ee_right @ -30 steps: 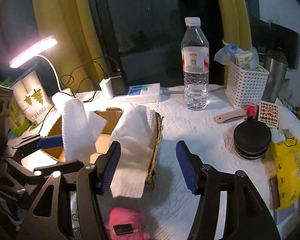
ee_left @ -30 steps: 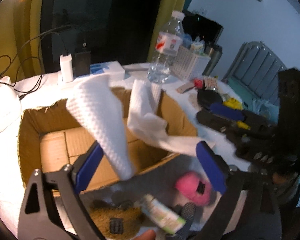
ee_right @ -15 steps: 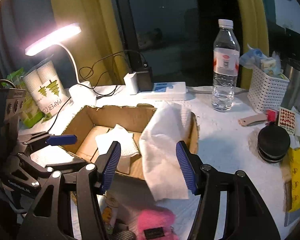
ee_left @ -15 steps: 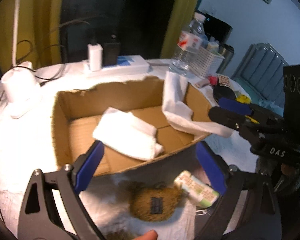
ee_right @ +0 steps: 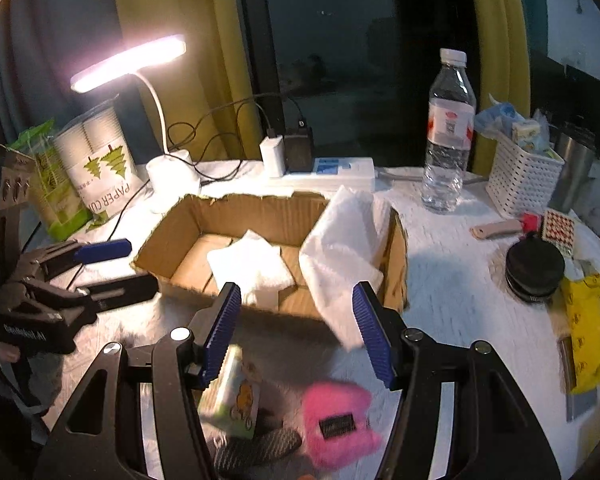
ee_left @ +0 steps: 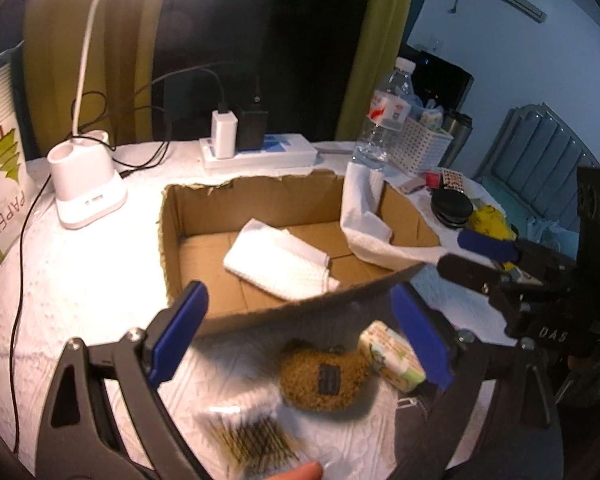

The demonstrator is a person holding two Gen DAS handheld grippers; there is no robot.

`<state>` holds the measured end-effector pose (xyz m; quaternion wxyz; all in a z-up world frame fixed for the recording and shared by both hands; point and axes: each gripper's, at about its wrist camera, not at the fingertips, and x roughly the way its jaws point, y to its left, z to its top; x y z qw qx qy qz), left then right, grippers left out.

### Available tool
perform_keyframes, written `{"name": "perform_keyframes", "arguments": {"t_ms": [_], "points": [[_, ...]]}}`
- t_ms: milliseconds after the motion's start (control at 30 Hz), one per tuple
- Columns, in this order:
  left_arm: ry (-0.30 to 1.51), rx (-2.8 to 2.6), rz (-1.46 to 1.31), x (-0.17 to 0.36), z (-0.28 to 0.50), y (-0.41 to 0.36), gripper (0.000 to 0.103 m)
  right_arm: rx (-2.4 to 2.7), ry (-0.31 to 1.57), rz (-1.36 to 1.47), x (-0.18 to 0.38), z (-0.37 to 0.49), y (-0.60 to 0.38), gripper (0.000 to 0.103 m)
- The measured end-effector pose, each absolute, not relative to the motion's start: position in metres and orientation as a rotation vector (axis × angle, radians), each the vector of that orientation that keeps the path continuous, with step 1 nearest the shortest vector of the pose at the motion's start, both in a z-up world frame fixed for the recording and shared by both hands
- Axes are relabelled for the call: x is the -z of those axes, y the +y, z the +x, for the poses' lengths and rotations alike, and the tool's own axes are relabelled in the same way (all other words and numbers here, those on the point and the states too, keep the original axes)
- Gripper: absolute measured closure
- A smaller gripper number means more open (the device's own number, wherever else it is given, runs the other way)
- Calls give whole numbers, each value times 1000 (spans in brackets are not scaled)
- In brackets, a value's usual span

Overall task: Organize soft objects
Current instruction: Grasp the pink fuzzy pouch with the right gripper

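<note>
An open cardboard box [ee_left: 188,216] [ee_right: 168,248] stands on the white table. A folded white towel [ee_left: 278,262] [ee_right: 250,268] lies inside it. A second white cloth [ee_left: 366,220] [ee_right: 342,252] hangs over the box's right wall. My left gripper [ee_left: 300,334] is open and empty, in front of the box, above a brown fuzzy pouch [ee_left: 324,380] and a tissue pack [ee_left: 392,356]. My right gripper [ee_right: 298,332] is open and empty, above a pink fuzzy pouch [ee_right: 338,422] and the tissue pack, which also shows in the right wrist view [ee_right: 234,396].
A lit desk lamp [ee_right: 172,168], a power strip with chargers [ee_right: 324,168], a water bottle [ee_right: 448,132], a white basket [ee_right: 524,176], a black round case [ee_right: 534,266] and a yellow bag [ee_right: 590,320] stand around the box. A packet of sticks [ee_left: 248,436] lies at the front.
The left gripper let go of the folded towel, which dropped into the box. Both grippers pulled back toward the table's front edge. The second cloth stays draped over the wall.
</note>
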<state>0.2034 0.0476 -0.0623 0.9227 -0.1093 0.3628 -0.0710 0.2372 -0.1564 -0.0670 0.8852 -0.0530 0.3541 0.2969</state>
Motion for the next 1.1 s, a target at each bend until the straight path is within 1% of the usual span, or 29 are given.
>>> {"name": "perform_keyframes", "arguments": {"t_ms": [100,200,433,867,900,1000,1033,1100], "points": [[743,133,-223,63,196,44,9,-600,747,-110,72,227,-164,32],[747,128,-218,65,189,38,9,-587,758,-102,79,220,-172,30],[774,139,-189,73,182,13,9,-564,796,-96,102,213,-190,30],[854,140,-102,92,190,-36,10,-592,896,-50,145,224,-202,30],[855,140,-95,93,191,-39,10,-593,904,-51,148,225,-203,32],[869,142,-75,97,194,-48,11,-611,928,-47,154,228,-204,46],[876,145,-71,99,196,-51,13,-622,925,-39,154,228,-205,51],[895,149,-65,103,199,-57,26,-638,921,-32,154,228,-207,54]]}}
